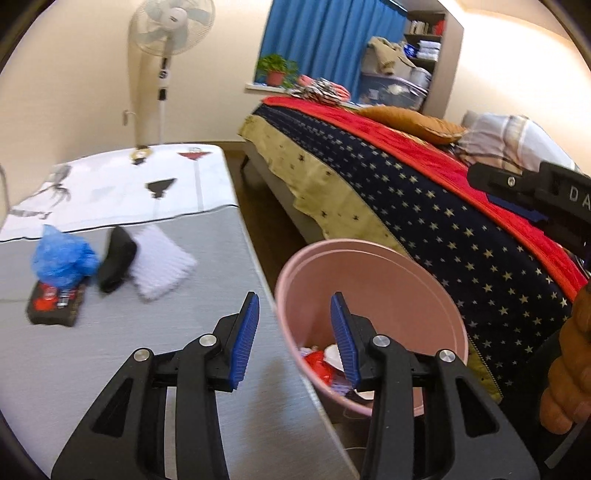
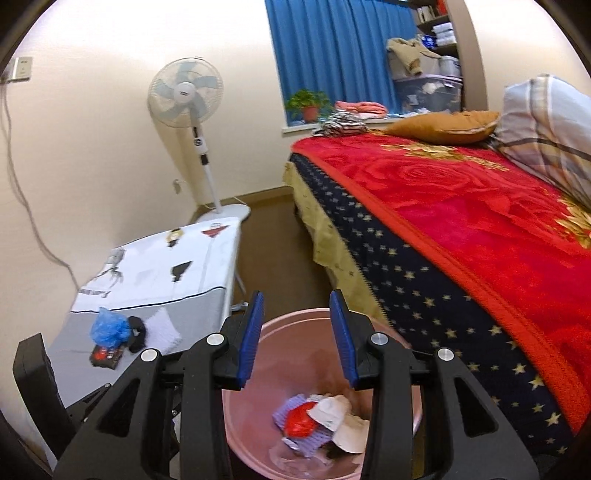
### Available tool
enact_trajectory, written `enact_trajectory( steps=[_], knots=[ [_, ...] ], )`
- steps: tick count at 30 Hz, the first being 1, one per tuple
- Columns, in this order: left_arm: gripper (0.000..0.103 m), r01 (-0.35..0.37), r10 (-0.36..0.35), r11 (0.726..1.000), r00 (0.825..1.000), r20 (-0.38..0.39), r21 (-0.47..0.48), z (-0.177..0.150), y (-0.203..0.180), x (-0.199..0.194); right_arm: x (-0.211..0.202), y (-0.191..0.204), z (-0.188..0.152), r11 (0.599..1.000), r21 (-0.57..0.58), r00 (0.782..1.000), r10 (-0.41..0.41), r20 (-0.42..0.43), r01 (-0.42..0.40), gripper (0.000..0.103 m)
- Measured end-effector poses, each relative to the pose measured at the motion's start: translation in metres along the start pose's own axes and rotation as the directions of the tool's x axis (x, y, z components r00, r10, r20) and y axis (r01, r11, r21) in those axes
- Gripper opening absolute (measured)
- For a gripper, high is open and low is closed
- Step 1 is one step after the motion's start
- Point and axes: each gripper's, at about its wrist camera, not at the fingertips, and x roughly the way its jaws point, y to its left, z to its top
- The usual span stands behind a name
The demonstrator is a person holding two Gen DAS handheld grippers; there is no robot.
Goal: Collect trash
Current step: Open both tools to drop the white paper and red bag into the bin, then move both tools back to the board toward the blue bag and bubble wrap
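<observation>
Both hand-held grippers stand spread wide with nothing between their blue pads. Left hand-held gripper [image 1: 293,338] hangs across the desk [image 1: 147,362] edge, one finger over the grey top, the other over the pink trash bin [image 1: 436,295] that sits just to its right, between desk and bed [image 1: 424,206]. Right hand-held gripper [image 2: 297,338] hovers directly above that bin [image 2: 295,317], looking down into it: below its fingers lie a red crumpled wrapper [image 2: 301,421], white paper cups [image 2: 332,410] and a purple cloth-like scrap [image 2: 291,404]. Ahead and to the left of the left hand-held gripper, well apart from it, a crumpled blue plastic bag [image 1: 61,254] rests on a dark red-printed packet [image 1: 55,301]; just beside them lie a black object [image 1: 116,258] and a white ribbed pad [image 1: 162,262]. Beyond, a white printed cloth [image 1: 122,184] covers the far end of the desk, and a standing fan [image 1: 168,26] is against the wall.
</observation>
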Motion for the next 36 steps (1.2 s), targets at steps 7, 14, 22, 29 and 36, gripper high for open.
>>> enact_trajectory(
  steps=[7,14,22,29,36],
  knots=[
    [0.031,-0.076,0.078,0.995,0.997,0.030,-0.062,0.000,0.030,-0.018,0.004,0.031,-0.009,0.996,-0.038,0.996,0.086,-0.009,-0.086,0.039],
    [0.023,-0.159,0.167,0.979,0.984,0.053,-0.128,0.000,0.058,-0.027,0.021,0.057,-0.015,0.983,-0.047,0.984,0.177,-0.035,-0.178,0.034],
    [0.023,-0.269,0.288,0.939,0.955,0.065,-0.212,0.001,0.092,-0.033,0.057,0.084,-0.026,0.967,-0.026,0.964,0.249,-0.092,-0.253,0.028],
    [0.023,-0.343,0.373,0.893,0.926,0.052,-0.290,0.003,0.125,-0.035,0.085,0.104,-0.034,0.956,-0.015,0.948,0.290,-0.134,-0.295,0.028],
    [0.023,-0.385,0.422,0.855,0.906,0.034,-0.347,0.005,0.150,-0.031,0.115,0.124,-0.039,0.941,-0.005,0.924,0.332,-0.189,-0.339,0.029]
  ],
)
